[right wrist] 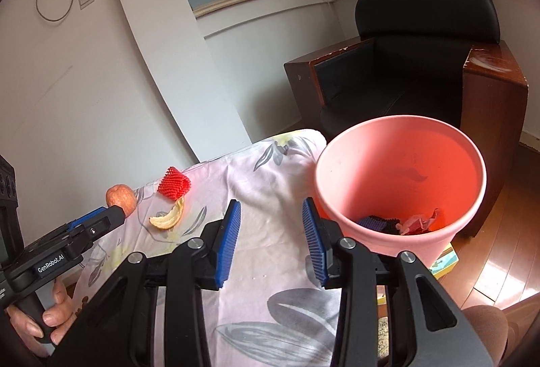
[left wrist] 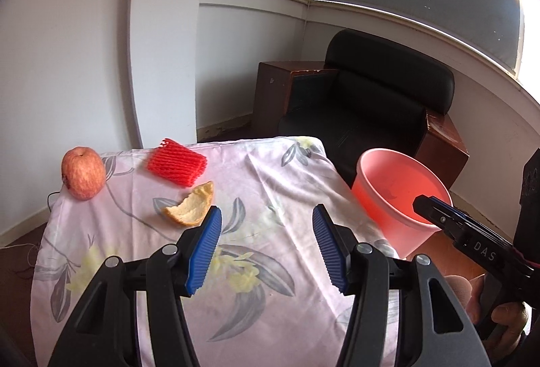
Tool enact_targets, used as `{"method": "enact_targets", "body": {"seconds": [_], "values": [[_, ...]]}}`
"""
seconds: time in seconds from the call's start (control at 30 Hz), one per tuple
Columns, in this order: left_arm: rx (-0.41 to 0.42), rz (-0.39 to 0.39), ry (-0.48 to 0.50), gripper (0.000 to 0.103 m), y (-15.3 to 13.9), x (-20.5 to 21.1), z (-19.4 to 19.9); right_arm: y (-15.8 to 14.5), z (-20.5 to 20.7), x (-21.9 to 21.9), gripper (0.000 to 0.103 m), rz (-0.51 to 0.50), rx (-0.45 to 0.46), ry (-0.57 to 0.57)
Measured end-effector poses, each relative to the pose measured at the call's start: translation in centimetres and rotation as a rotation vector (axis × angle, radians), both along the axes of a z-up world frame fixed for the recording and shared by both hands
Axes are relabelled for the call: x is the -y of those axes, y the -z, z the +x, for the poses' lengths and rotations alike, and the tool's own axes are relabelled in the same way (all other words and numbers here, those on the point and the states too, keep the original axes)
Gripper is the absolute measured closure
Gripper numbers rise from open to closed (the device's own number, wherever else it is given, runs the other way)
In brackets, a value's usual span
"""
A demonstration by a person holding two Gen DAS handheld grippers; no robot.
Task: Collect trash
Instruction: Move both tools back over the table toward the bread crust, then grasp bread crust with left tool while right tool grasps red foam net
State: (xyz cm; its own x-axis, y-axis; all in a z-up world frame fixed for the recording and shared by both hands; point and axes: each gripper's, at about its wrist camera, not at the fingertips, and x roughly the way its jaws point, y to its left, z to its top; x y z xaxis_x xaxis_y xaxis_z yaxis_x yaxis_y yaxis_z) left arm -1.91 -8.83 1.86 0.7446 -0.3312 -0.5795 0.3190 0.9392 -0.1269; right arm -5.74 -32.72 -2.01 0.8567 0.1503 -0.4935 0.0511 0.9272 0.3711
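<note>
An orange peel [left wrist: 190,206] lies on the floral tablecloth [left wrist: 270,171], just beyond the left fingertip of my left gripper [left wrist: 267,210]. That gripper is open with nothing between its blue pads. Behind the peel lie a red foam fruit net [left wrist: 177,166] and an apple [left wrist: 82,173]. A pink bin [right wrist: 337,221] stands off the table's right edge, holding crumpled trash [right wrist: 418,221]. My right gripper [right wrist: 271,205] hovers open and empty over the cloth, its right finger close to the bin's wall. The peel [right wrist: 168,216], net [right wrist: 173,186] and apple [right wrist: 119,196] lie to its left.
A black armchair [left wrist: 371,103] with wooden sides stands behind the table and bin. White walls close off the left. A small yellow and teal box [right wrist: 445,260] sits under the bin, above a wooden floor [right wrist: 499,248]. A person's hand [right wrist: 50,316] holds the left gripper's handle.
</note>
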Motion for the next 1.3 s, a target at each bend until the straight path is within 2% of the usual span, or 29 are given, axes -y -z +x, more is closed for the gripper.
{"method": "enact_targets", "body": {"seconds": [0.43, 0.73, 0.83, 1.0, 1.1, 1.23, 1.3], "values": [[-0.065, -0.037, -0.156, 0.048, 2.4, -7.2, 1.8, 0.8, 2.7, -6.2, 0.064, -0.059, -0.053, -0.149], [-0.191, -0.109, -0.198, 0.049, 5.1, -7.5, 6.1, 1.7, 4.0, -7.6, 0.064, -0.069, -0.099, -0.167], [-0.231, -0.139, -0.218, 0.052, 6.3, -7.2, 8.1, 1.9, 4.7, -7.9, 0.064, -0.072, -0.109, -0.174], [-0.286, -0.139, -0.246, 0.057, 8.4, -6.5, 10.9, 2.2, 6.5, -8.4, 0.064, -0.067, -0.125, -0.198], [-0.321, -0.148, -0.261, 0.063, 9.4, -6.6, 12.1, 2.3, 7.9, -8.9, 0.064, -0.062, -0.129, -0.216], [-0.354, -0.174, -0.257, 0.087, 10.2, -6.9, 13.1, 2.3, 9.9, -9.7, 0.064, -0.058, -0.132, -0.243], [-0.352, -0.173, -0.251, 0.093, 10.3, -7.0, 13.3, 2.4, 10.9, -10.1, 0.064, -0.055, -0.135, -0.257]]}}
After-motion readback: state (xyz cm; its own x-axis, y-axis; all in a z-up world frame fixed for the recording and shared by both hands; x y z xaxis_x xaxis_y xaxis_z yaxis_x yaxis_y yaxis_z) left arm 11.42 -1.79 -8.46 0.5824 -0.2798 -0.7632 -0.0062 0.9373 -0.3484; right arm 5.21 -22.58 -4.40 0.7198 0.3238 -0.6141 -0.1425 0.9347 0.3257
